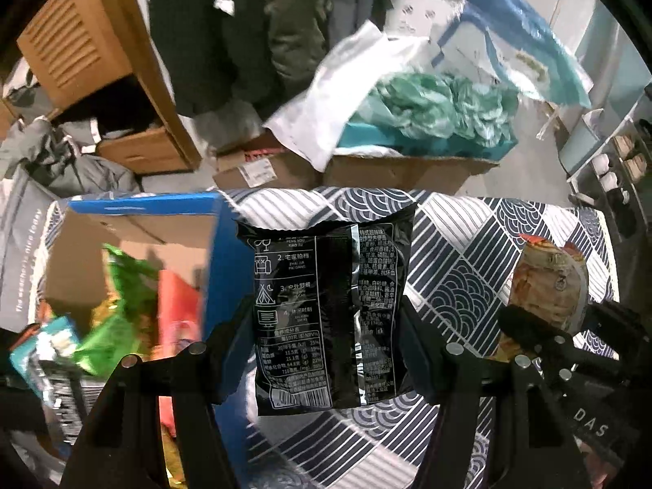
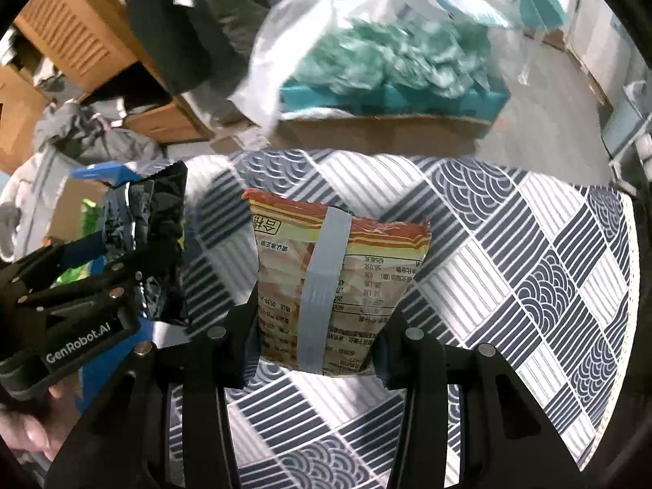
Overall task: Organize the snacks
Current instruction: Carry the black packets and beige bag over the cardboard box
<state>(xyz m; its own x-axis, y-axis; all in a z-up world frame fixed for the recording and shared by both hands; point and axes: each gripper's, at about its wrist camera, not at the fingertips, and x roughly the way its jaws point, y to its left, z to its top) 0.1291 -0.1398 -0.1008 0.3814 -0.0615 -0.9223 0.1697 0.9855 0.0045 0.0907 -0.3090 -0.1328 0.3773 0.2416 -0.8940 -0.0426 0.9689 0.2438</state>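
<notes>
**Two packets up, box waiting on my left**

Closest in, my left gripper is pinching the black packet across its lower half, clear of the patterned table. My right gripper is clamped on the orange packet, low on the bag, also off the cloth. Just beside the black packet stands the blue box, open, with a green bag and other snacks inside. My read: carry the black one over the box's near wall first, keep it upright, let go only once it's past the rim, then bring the orange one across without the grippers bumping. Farther back sit cardboard cartons on the floor.
</notes>
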